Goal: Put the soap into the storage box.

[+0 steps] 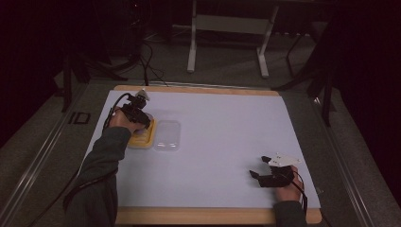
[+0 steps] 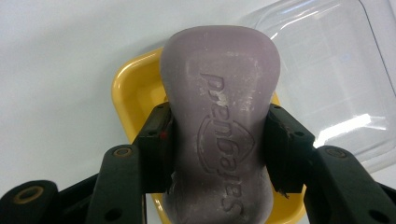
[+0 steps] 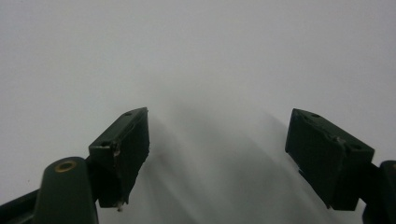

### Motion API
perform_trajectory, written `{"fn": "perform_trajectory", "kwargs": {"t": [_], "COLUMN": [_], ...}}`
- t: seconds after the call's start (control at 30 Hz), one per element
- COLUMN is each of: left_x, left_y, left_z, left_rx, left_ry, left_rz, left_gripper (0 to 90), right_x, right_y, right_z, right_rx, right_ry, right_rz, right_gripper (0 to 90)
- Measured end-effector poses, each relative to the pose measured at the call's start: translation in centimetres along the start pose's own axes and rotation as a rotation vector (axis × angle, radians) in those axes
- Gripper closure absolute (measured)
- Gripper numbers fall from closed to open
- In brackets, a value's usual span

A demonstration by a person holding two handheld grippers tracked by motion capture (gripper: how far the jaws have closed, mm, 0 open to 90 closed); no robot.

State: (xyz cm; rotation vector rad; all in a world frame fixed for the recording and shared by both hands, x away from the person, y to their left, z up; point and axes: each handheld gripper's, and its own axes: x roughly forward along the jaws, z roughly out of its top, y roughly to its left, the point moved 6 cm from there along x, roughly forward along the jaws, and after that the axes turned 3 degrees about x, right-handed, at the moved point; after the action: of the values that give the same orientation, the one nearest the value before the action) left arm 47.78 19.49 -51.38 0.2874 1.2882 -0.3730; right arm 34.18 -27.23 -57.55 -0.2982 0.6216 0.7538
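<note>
- Soap bar (image 2: pixel 219 126), mauve with embossed lettering, sits pinched across its narrow waist by the left tool (image 2: pixel 219 149); that waist probably gives the pads their surest hold.
- Directly beneath it lies a yellow dish (image 2: pixel 133 93), so the bar is either just above it or resting in it; I cannot tell which.
- Just beside the dish, a clear lid (image 2: pixel 336 70) lies on the worktop (image 1: pixel 227 123), out of the way.
- Right tool (image 1: pixel 265 170) rests well apart near the front edge, spread and empty.
</note>
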Motion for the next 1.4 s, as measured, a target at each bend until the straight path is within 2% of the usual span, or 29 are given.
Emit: {"fn": "perform_trajectory", "kwargs": {"t": [0.73, 1.4], "left_x": [1.1, 2.5], "left_y": [-0.4, 0.1], "left_z": [-0.3, -1.2], "left_rx": [-0.022, -0.044], "left_ry": [0.010, 0.044], "left_rz": [-0.030, -0.044], "left_gripper": [49.8, 49.7], "right_x": [0.0, 0.0], "right_y": [0.0, 0.0], "right_z": [0.0, 0.0], "right_rx": [-0.003, -0.006], "right_ry": [0.003, 0.006], "right_rz": [-0.002, -0.002], "right_gripper": [21.4, 21.4]}}
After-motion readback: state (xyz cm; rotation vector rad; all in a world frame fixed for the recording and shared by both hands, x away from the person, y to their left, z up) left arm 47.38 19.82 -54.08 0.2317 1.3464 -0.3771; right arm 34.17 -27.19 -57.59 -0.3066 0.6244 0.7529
